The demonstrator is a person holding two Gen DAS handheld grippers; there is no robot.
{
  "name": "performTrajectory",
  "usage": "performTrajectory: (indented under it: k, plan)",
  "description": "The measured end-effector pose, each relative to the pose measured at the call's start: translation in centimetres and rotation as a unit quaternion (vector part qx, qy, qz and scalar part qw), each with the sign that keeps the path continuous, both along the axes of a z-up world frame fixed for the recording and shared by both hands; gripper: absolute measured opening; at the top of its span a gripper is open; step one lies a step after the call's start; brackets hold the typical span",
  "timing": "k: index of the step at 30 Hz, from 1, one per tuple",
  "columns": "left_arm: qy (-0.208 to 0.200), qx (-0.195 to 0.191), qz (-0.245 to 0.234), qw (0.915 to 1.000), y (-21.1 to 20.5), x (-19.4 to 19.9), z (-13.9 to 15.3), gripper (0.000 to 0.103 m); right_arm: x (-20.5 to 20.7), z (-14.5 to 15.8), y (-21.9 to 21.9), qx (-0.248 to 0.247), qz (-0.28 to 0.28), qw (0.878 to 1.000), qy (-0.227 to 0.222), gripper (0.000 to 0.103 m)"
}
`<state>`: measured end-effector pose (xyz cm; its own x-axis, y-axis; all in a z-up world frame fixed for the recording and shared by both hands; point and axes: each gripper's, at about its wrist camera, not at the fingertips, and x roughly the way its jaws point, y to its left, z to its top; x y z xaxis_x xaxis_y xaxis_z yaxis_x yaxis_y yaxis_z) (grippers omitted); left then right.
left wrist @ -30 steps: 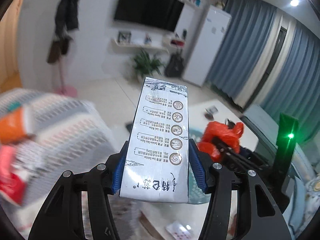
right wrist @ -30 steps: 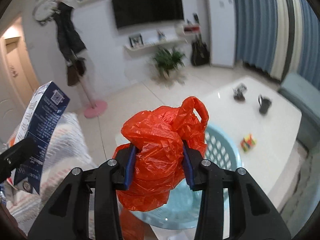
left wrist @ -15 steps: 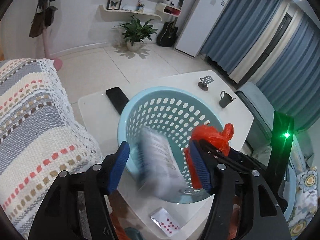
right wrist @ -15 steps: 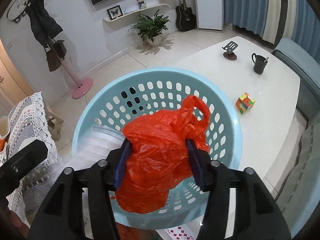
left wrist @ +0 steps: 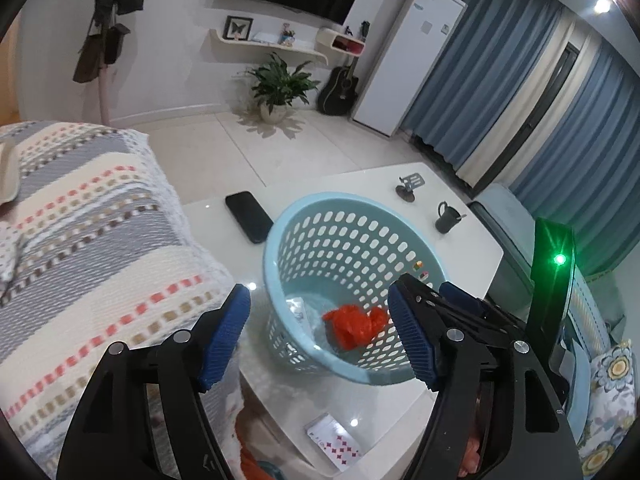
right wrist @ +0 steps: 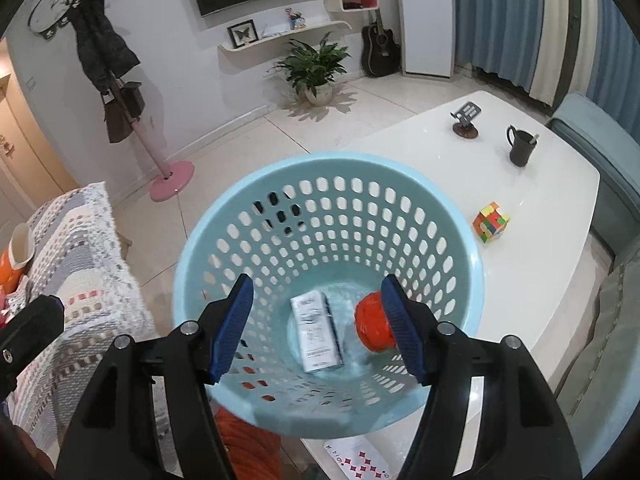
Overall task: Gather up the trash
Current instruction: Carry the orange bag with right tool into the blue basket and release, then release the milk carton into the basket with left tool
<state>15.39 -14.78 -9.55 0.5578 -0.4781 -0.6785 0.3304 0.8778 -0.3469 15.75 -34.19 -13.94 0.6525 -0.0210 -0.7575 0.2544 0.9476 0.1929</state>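
Trash sits at the bottom of the pale blue perforated plastic basket point(right wrist: 328, 208) on the white counter point(right wrist: 532, 200): a white printed carton point(right wrist: 316, 328) lying flat on the left, a crumpled orange plastic bag point(right wrist: 372, 326) just beside it. Left gripper point(left wrist: 326, 338) and right gripper point(right wrist: 320, 326) both hang spread apart above, holding nothing.

- Left gripper point(left wrist: 318, 330): two black plastic arms, angular and matte, each ending in a ribbed blue pad point(left wrist: 224, 336).
- Round silver screws point(left wrist: 182, 336) sit on top of each arm, two per side.
- Right gripper point(right wrist: 316, 326): same build, black arms, ribbed blue pads point(right wrist: 402, 326), silver screws point(right wrist: 188, 327).
- Seen past the left one: the right gripper's black body, with an upright black post point(left wrist: 554, 280) carrying a lit green light point(left wrist: 559, 259).
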Motion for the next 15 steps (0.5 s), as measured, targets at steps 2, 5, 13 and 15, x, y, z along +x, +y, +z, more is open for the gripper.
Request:
performTrajectory:
  k: [2,5,13,15]
  plan:
    - [-0.010,-0.005,0.006,0.9999,1.2,-0.9,0.8,0.070,-0.3,1.0,1.0,-0.006,0.008,1.000,-0.010,0.063]
    - [-0.026,-0.013,0.020,0.9994,3.0,-2.1,2.1,0.070,-0.8,2.7,2.7,-0.015,0.023,0.999,-0.031,0.063]
    - [-0.088,-0.024,0.084,0.9923,9.9,-6.4,6.5,0.070,-3.0,8.4,9.0,-0.033,0.087,0.990,-0.107,0.063]
    - [-0.101,-0.022,0.105,0.9891,12.2,-7.9,7.5,0.070,-3.8,9.8,11.0,-0.032,0.110,0.985,-0.128,0.063]
